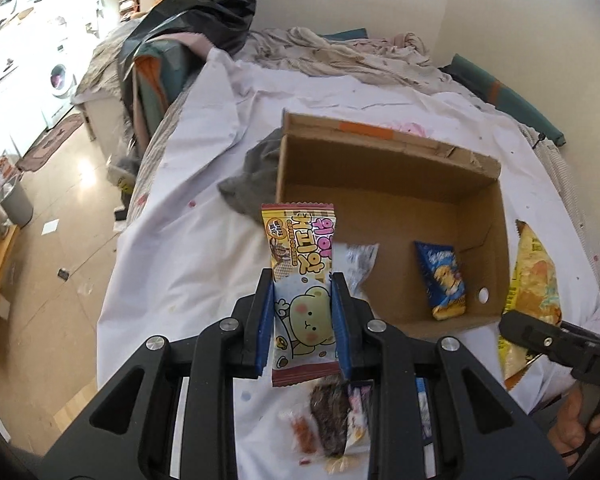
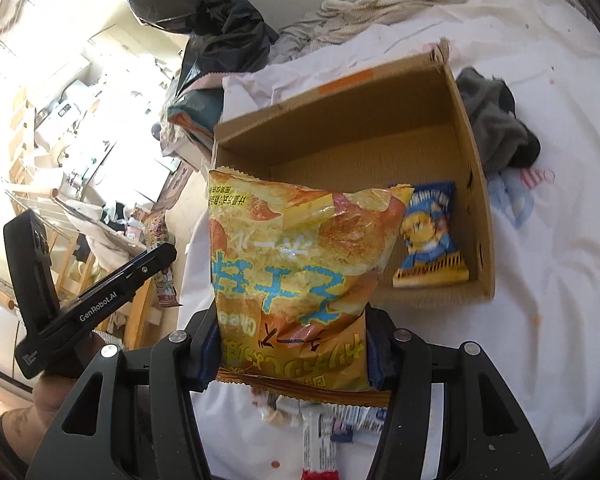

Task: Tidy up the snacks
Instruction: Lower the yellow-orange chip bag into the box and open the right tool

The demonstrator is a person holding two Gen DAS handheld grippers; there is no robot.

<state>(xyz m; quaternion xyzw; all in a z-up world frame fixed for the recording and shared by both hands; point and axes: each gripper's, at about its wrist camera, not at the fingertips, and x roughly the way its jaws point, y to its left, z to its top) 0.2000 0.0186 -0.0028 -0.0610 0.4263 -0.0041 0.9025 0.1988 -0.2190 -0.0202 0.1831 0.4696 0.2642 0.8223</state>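
My left gripper (image 1: 303,280) is shut on a slim wafer pack (image 1: 300,264) with a cartoon bear, held upright above the white sheet near the left front of the cardboard box (image 1: 496,248). My right gripper (image 2: 292,344) is shut on a large yellow chip bag (image 2: 292,256), lifted in front of the same cardboard box (image 2: 476,184). The chip bag (image 1: 534,280) also shows at the right edge of the left wrist view. A blue snack pack (image 1: 442,280) lies inside the box at its near right; the blue snack pack (image 2: 430,236) appears there too.
Several loose snacks (image 1: 336,424) lie on the white bed sheet (image 1: 180,264) below my left gripper, and several loose snacks (image 2: 332,420) show under the chip bag. A grey cloth (image 1: 256,176) lies by the box. Rumpled bedding (image 1: 340,52) fills the far side. The floor (image 1: 60,280) drops off left.
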